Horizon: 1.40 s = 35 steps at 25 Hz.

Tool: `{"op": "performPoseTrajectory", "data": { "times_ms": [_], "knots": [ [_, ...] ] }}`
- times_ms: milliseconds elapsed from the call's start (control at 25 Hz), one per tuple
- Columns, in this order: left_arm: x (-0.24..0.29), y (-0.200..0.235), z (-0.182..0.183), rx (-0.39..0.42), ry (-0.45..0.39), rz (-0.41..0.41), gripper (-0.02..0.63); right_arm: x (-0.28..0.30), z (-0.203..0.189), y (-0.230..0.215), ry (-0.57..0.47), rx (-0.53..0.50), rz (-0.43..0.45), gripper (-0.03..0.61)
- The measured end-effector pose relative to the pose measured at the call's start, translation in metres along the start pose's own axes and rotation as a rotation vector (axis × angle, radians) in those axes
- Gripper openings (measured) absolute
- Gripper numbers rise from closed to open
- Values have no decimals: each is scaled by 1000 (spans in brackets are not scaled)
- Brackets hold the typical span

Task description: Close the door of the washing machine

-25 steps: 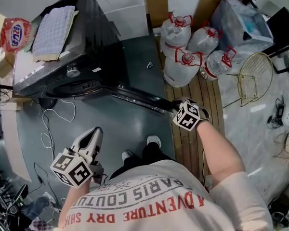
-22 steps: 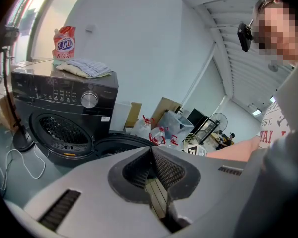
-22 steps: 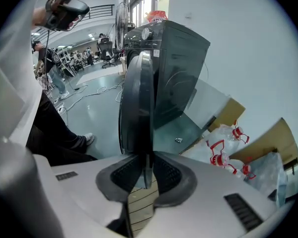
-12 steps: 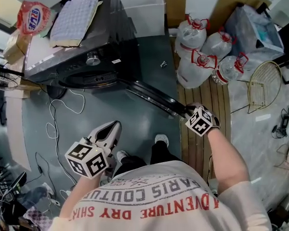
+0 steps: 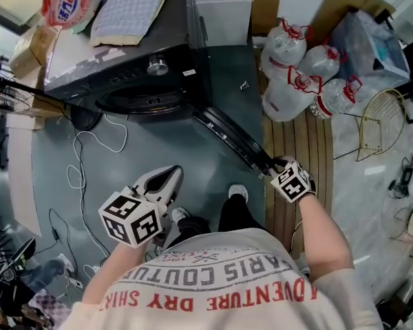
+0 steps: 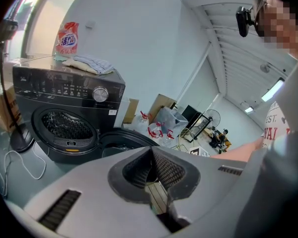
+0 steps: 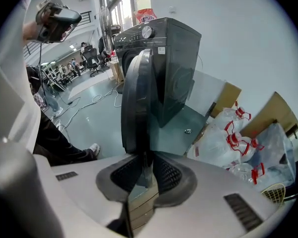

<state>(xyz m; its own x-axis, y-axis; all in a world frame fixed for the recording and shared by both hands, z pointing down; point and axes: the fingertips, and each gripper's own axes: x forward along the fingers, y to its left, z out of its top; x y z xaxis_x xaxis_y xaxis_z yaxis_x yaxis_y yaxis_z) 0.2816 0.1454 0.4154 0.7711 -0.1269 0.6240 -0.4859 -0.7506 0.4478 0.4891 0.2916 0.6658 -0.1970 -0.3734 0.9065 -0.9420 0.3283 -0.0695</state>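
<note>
Right gripper (image 7: pixel 143 174) is clamped on the free edge of the door (image 5: pixel 226 135). The door stands swung wide out from the front of the washing machine (image 5: pixel 127 57), its drum mouth uncovered. Left gripper (image 5: pixel 171 176) has its jaws together with nothing between them. We see it low before the machine's front, well apart from the door.

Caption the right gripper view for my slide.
Right gripper gripping the edge of the washing machine's open door.

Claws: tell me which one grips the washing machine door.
The right claw: it is clamped on the edge of the open door. The left claw holds nothing.
</note>
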Motion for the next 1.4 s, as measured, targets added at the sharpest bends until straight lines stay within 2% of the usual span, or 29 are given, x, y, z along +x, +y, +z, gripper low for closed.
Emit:
{"op": "performPoseTrajectory", "data": {
  "times_ms": [240, 560, 800, 1400],
  "knots": [
    [-33, 25, -20, -25, 3, 8, 32, 3, 2, 45, 17, 49, 17, 71],
    [-70, 62, -51, -47, -1, 26, 32, 16, 16, 104, -11, 151, 29, 80],
    [-98, 81, -71, -66, -10, 34, 32, 26, 27, 145, 3, 183, 51, 95],
    [-180, 150, -119, -121, -59, 93, 32, 68, 88, 250, 19, 345, 142, 129]
  ]
}}
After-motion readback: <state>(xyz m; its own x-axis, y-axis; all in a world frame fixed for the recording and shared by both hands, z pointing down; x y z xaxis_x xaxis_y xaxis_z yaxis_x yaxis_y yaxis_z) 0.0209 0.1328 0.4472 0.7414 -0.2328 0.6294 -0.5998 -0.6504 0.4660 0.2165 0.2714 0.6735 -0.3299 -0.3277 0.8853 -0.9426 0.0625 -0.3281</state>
